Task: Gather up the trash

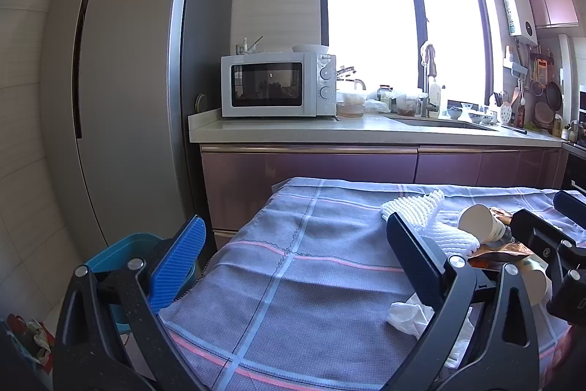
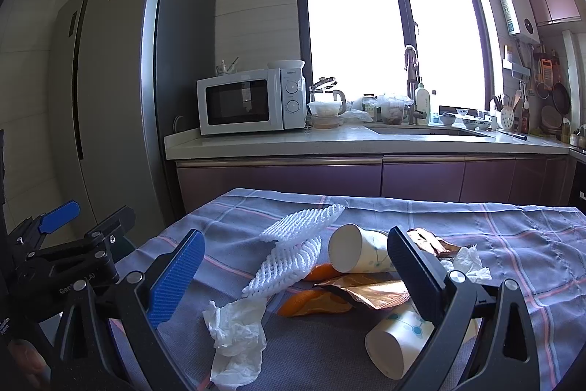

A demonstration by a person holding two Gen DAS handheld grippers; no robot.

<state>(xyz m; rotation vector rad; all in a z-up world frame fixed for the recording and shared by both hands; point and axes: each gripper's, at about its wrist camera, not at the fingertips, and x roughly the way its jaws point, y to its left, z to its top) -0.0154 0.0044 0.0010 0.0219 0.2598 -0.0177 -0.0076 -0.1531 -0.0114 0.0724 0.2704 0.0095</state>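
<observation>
Trash lies heaped toward the right half of the table [image 2: 531, 244], on its checked cloth: two white foam fruit nets [image 2: 296, 244], two paper cups on their sides, one farther back [image 2: 360, 253] and one near the front edge [image 2: 397, 343], orange peel [image 2: 315, 305], a coppery foil wrapper [image 2: 370, 292] and crumpled tissue [image 2: 238, 336]. All of it looks light and easily crushed. The nets are springy and open-meshed, so a pinch across a folded edge should hold; the cups will likely flatten, and are best taken across the rim or wall; the foil may slip, and the tissue is limp enough to take anywhere.

The right tool [image 2: 293, 281] hangs over the heap with its jaws spread wide and nothing between them. The left tool [image 1: 293, 266] is likewise wide open and empty, over the bare cloth at the left side of the table. A teal bin [image 1: 110, 251] stands on the floor beside the table's left edge, probably where the pieces belong.
</observation>
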